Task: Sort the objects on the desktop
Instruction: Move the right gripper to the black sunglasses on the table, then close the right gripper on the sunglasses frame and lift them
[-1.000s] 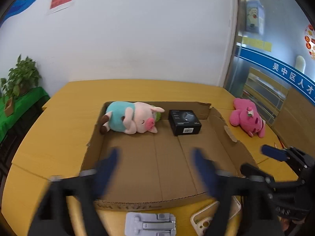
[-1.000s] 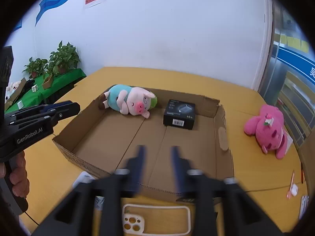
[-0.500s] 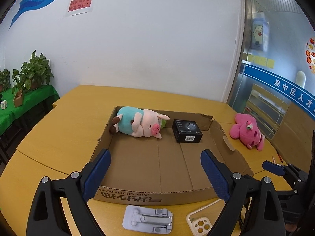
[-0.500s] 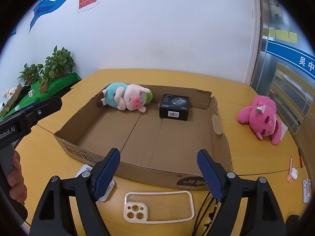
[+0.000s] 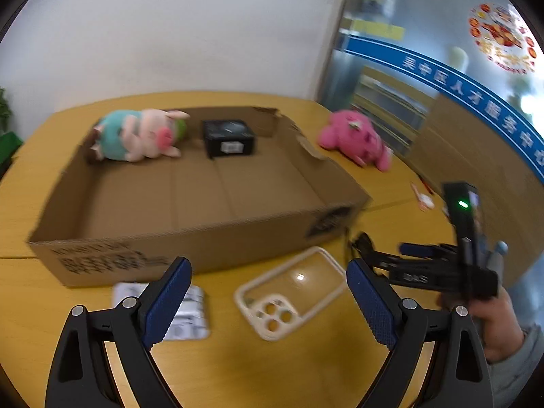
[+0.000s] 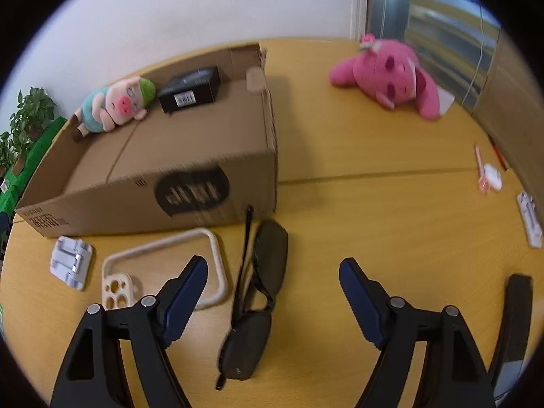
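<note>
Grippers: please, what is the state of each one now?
Left gripper: open, holding nothing, above the clear cream-rimmed phone case.
Right gripper: open, holding nothing, above the dark sunglasses.

One cardboard box (image 6: 190,183) sat on the bench (image 6: 374,210). Inside it I counted two things: one plush pig (image 6: 114,105) in a teal shirt at about ten o'clock, and one small black carton (image 6: 190,90) just beside it. Out on the bench lay one pink plush toy (image 6: 391,74) at one o'clock, alone. Along the box's near wall there were three loose items: one white folding stand (image 6: 71,260), one cream phone case (image 6: 163,270), and one pair of dark sunglasses (image 6: 258,299). At three o'clock there were a few small white and orange bits, too blurred to count. There were two grippers, one in each hand: left gripper (image 5: 268,302), right gripper (image 6: 273,289).
</note>
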`<action>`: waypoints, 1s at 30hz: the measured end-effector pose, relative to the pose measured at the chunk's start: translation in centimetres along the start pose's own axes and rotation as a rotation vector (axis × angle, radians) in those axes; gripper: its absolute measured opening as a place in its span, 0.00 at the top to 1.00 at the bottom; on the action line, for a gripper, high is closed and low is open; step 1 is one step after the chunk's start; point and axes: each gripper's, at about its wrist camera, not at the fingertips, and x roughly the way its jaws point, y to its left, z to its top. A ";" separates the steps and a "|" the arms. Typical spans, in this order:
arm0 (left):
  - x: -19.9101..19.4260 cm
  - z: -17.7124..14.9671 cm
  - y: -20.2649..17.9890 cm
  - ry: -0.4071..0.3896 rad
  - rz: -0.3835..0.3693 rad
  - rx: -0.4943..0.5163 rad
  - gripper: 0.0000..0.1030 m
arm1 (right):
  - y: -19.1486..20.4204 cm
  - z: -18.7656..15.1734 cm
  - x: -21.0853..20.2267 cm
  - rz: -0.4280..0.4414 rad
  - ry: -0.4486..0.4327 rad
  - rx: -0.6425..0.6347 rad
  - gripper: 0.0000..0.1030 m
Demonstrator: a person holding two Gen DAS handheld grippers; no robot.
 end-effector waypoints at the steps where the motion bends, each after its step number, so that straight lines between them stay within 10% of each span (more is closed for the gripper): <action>1: 0.2 -0.3 -0.5 0.010 -0.024 0.007 0.08 | 0.1 -0.1 0.3 0.019 0.013 -0.001 0.23; 8: 0.8 -1.6 -2.4 0.057 -0.094 0.033 0.08 | 1.7 -0.5 2.1 0.036 0.087 -0.091 0.27; 19: 2.1 -2.5 -3.7 0.096 -0.124 0.047 0.08 | 0.7 -2.7 2.6 0.033 0.123 -0.139 0.71; 30: 3.1 -4.0 -4.6 0.151 -0.160 0.080 0.08 | 1.1 -5.5 1.8 0.142 0.114 0.046 0.71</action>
